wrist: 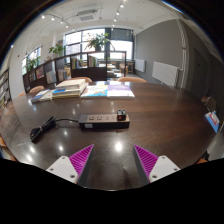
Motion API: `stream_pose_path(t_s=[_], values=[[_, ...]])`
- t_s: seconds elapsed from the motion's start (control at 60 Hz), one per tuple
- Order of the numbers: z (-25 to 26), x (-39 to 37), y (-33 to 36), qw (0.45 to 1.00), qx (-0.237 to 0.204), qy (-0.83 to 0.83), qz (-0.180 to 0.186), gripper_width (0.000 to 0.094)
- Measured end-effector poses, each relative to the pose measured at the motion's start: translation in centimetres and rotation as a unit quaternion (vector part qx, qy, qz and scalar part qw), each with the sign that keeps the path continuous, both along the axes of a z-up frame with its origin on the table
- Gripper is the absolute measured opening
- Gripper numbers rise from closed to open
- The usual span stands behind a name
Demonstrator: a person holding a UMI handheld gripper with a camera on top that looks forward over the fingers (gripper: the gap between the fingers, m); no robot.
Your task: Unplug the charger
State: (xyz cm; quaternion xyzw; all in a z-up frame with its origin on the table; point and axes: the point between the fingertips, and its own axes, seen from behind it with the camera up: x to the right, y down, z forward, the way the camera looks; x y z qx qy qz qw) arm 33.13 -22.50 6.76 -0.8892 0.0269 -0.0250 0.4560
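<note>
A black power strip (103,120) lies on the dark glossy table (160,125), well beyond my fingers. A black charger plug (124,115) sits in the strip's right end. A black cable (62,123) runs left from the strip to a black adapter (39,131). My gripper (113,160) is open and empty, its two magenta pads (78,158) spread wide over bare tabletop. Nothing is between the fingers.
Books and papers (88,90) lie at the table's far side, with chairs (38,90) behind them. A blue item (214,121) sits at the table's right edge. Windows and a plant (97,42) stand at the back of the room.
</note>
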Motion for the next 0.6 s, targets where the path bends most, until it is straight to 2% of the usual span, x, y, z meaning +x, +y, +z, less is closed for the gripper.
stream_pose_path(t_s=[0.167,0.317,0.383,0.517,0.55,0.6], values=[[-1.2,3.4,7.7,1.000,0.008,-0.005,-0.014,0.0746],[-2.4,4.6,15.0,1.000,0.019,-0.009,-0.003,0.0708],[-2.7,4.9,17.1,1.000,0.024,-0.013,0.003,0.0636],[-3.9,5.4,19.5,1.000,0.021,-0.002,-0.004,0.0420],[-4.1,5.3,19.8,1.000,0.026,0.014,-0.007,0.0274],[-4.1,5.2,19.8,0.999,0.031,0.011,-0.003,0.0244]])
